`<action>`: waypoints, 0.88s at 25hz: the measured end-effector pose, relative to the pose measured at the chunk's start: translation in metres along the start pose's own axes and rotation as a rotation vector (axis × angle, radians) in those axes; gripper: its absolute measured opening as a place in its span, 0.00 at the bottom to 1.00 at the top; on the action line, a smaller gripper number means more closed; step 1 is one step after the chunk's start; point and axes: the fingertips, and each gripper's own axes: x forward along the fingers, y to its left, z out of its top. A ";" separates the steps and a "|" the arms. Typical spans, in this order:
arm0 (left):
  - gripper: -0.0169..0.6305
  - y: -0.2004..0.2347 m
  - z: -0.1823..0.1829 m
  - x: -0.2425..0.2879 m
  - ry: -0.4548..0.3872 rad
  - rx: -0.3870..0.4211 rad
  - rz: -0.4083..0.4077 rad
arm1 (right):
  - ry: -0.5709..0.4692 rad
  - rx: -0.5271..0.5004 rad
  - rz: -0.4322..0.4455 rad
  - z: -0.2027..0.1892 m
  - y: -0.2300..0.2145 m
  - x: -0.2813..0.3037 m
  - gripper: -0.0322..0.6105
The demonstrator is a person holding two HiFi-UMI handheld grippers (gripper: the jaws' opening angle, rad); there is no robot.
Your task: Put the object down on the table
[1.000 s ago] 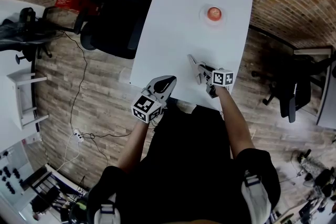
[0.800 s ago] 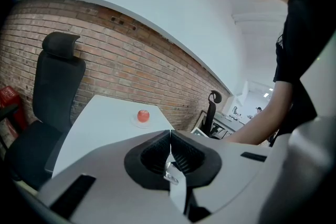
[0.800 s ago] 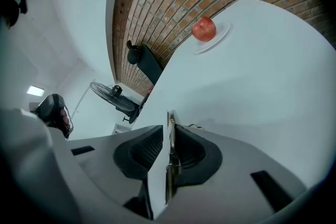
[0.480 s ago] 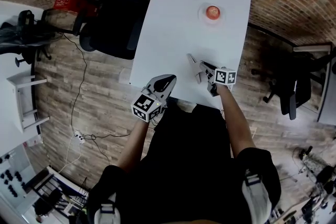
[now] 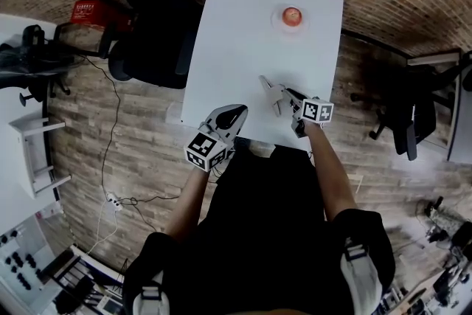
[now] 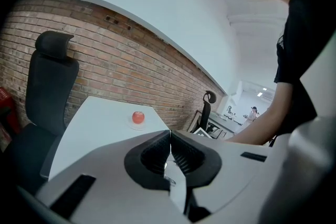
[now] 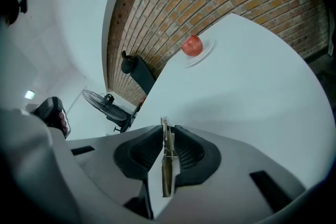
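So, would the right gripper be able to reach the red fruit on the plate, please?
Probably yes for reaching: the table between the right gripper and the fruit is bare. Gripping it looks unlikely for now, as its jaws are shut on a thin flat piece.

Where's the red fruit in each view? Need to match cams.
Head view: red fruit, upper centre-right, far end of table.
Left gripper view: red fruit, left of centre.
Right gripper view: red fruit, upper centre.
Shared landmark: the white plate under it.
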 end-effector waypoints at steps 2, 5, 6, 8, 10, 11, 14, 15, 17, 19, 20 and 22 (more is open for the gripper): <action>0.06 0.000 -0.002 -0.001 0.001 0.002 -0.006 | -0.015 0.012 -0.010 -0.002 -0.001 -0.006 0.15; 0.06 0.000 -0.002 -0.002 0.001 0.004 -0.016 | -0.034 0.009 -0.030 -0.003 0.000 -0.017 0.12; 0.06 0.000 -0.002 -0.002 -0.001 0.003 -0.017 | -0.040 0.006 -0.034 -0.003 0.001 -0.021 0.11; 0.06 0.003 -0.001 -0.003 -0.007 0.001 -0.016 | -0.048 -0.002 -0.037 -0.005 0.003 -0.027 0.06; 0.06 0.006 0.000 -0.003 -0.013 0.002 -0.016 | -0.048 -0.024 -0.049 -0.006 0.004 -0.032 0.05; 0.06 0.007 0.001 -0.003 -0.015 0.003 -0.018 | -0.045 -0.044 -0.061 -0.007 0.005 -0.035 0.05; 0.06 0.009 0.001 -0.005 -0.018 0.006 -0.025 | -0.036 -0.118 -0.099 -0.012 0.008 -0.041 0.05; 0.06 0.010 0.000 -0.005 -0.017 0.007 -0.027 | -0.032 -0.137 -0.102 -0.014 0.010 -0.042 0.05; 0.06 0.010 -0.002 -0.006 -0.014 0.008 -0.028 | -0.024 -0.157 -0.090 -0.019 0.014 -0.044 0.05; 0.06 0.010 -0.005 -0.007 -0.010 0.005 -0.029 | -0.019 -0.161 -0.070 -0.025 0.017 -0.046 0.05; 0.06 0.010 -0.006 -0.007 -0.009 0.003 -0.031 | -0.019 -0.165 -0.065 -0.027 0.018 -0.048 0.05; 0.06 0.009 -0.007 -0.006 -0.006 0.004 -0.037 | -0.020 -0.178 -0.054 -0.030 0.023 -0.052 0.05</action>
